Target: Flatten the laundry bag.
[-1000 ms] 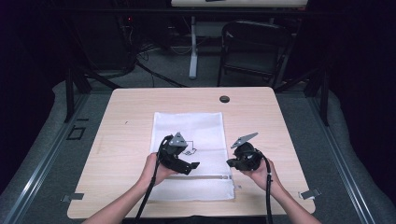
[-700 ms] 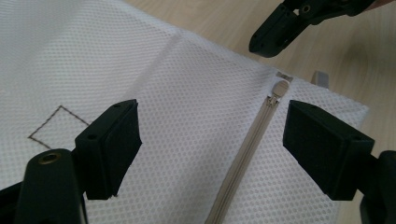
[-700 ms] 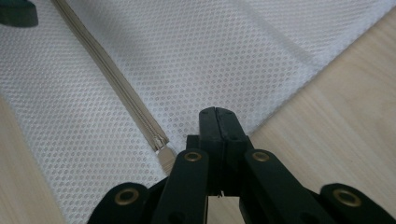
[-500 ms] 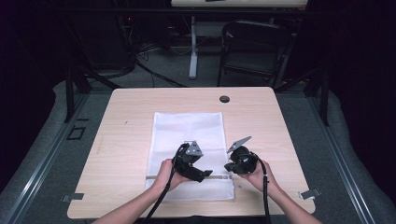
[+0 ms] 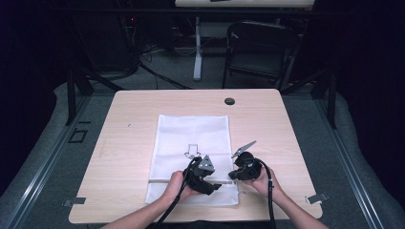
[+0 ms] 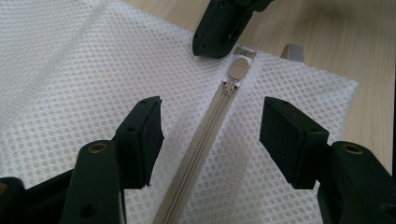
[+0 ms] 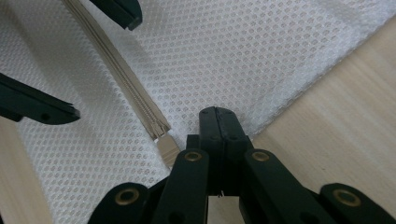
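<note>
Left gripper (image 6: pixel 212 135) shifted right, jaws wide astride zipper (image 6: pixel 205 140) | right gripper (image 7: pixel 218 122) jaws closed, empty, bag (image 5: pixel 191 138) edge

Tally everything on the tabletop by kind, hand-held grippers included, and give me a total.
White mesh bag with a beige zipper: 1
Hand-held gripper: 2, left and right
Black round cap at the table's far edge: 1
Total: 4

Black grippers (image 5: pixel 220 179) with brass-coloured screws, grey triangular plates, trailing black cables.
</note>
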Demonstrator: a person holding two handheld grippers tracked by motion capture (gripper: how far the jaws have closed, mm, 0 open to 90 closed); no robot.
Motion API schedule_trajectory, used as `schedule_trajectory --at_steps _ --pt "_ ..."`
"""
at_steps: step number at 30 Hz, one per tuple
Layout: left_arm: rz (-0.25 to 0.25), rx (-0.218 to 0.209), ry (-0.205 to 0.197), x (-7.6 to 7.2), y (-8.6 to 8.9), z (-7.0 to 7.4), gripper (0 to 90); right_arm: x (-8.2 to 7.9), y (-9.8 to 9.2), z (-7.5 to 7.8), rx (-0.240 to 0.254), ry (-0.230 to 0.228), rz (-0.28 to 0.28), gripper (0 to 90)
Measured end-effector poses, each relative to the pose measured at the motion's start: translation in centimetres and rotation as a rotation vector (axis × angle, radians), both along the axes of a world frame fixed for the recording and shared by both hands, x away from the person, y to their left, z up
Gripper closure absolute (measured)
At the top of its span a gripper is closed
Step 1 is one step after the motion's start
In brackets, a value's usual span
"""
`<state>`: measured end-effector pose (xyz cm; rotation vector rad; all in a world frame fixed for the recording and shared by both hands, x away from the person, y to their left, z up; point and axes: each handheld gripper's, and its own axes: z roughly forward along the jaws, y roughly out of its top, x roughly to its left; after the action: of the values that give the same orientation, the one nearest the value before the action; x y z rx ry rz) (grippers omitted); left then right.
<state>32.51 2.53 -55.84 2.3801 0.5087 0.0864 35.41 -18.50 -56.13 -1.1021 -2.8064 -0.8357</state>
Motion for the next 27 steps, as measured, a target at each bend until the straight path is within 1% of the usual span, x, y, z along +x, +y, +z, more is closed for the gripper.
schedule_trajectory --at_steps 1,2,3,4,5,7,8,9,10,11,13,14,15,16,18,19,20,21,22,23,24,25,27 --pt "-0.003 -0.019 0.01 -0.1 -0.1 -0.2 40.6 0.0 0.0 0.0 0.001 0.001 0.001 90.0" --pt "-0.006 -0.017 0.012 -0.2 -0.2 -0.2 41.2 -0.1 0.1 0.1 -0.01 0.0 0.01 90.0" --pt "-0.012 -0.019 0.009 -0.2 -0.3 -0.2 41.7 -0.1 0.1 0.1 -0.002 -0.01 0.008 90.0" --pt "-0.015 -0.02 0.001 -0.3 -0.4 -0.1 42.1 0.1 -0.1 0.5 -0.022 -0.016 0.023 90.0" --pt "-0.021 -0.017 -0.009 -0.4 -0.5 0.0 43.2 0.1 -0.2 0.7 -0.015 -0.038 0.017 90.0" --pt "-0.032 -0.019 -0.007 -0.3 -0.7 0.1 44.5 0.3 -0.4 1.1 -0.004 -0.055 -0.004 90.0" --pt "-0.035 -0.025 -0.01 -0.3 -0.9 0.2 45.3 0.4 -0.5 1.1 0.008 -0.05 -0.013 90.0" --pt "-0.037 -0.026 -0.011 -0.3 -1.1 0.3 46.5 0.6 -0.8 1.2 -0.018 -0.052 0.002 90.0" --pt "-0.044 -0.036 0.0 -0.2 -1.2 0.4 48.1 0.6 -0.8 0.9 0.003 -0.045 -0.017 90.0" --pt "-0.052 -0.035 0.003 -0.2 -1.4 0.4 51.4 0.7 -0.8 0.9 -0.013 -0.048 -0.012 90.0" --pt "-0.072 -0.027 -0.004 -0.3 -2.1 0.5 54.5 0.8 -0.8 0.8 -0.016 -0.041 -0.008 90.0" --pt "-0.088 -0.026 -0.001 -0.4 -2.5 0.4 55.4 0.8 -0.7 0.7 -0.011 -0.039 -0.015 90.0" --pt "-0.091 -0.021 -0.012 -0.4 -2.8 0.4 56.1 0.7 -0.6 0.7 0.003 -0.031 -0.026 90.0" --pt "-0.098 -0.011 -0.015 -0.4 -3.2 0.3 57.8 0.8 -0.7 0.6 0.003 -0.031 -0.023 90.0" --pt "-0.107 -0.016 -0.014 -0.4 -3.8 0.2 61.0 0.8 -0.7 0.5 0.002 -0.03 -0.029 90.0" --pt "-0.108 -0.017 -0.019 -0.4 -4.0 0.1 62.0 0.7 -0.6 0.3 0.016 -0.031 -0.048 90.0" --pt "-0.116 -0.018 -0.017 -0.3 -4.2 0.1 64.2 0.9 -0.7 0.3 -0.012 -0.031 -0.028 90.0" --pt "-0.118 -0.013 -0.023 -0.3 -4.4 0.0 64.7 1.0 -0.7 0.3 -0.009 -0.023 -0.019 90.0" --pt "-0.125 -0.011 -0.026 -0.3 -4.7 -0.1 66.3 1.0 -0.7 0.2 -0.004 -0.026 -0.027 90.0" --pt "-0.129 -0.001 -0.027 -0.3 -4.9 -0.2 67.4 1.0 -0.7 0.2 -0.007 -0.026 -0.024 90.0" --pt "-0.115 0.018 -0.041 -0.3 -5.0 -0.2 67.5 0.9 -0.7 0.2 -0.001 -0.027 -0.032 90.0" --pt "-0.117 0.002 -0.032 -0.2 -5.0 -0.3 67.5 0.9 -0.7 0.2 -0.006 -0.021 -0.031 90.0" --pt "-0.108 0.007 -0.027 0.0 -5.1 -0.4 67.5 1.0 -0.9 0.2 0.004 -0.02 -0.027 90.0"
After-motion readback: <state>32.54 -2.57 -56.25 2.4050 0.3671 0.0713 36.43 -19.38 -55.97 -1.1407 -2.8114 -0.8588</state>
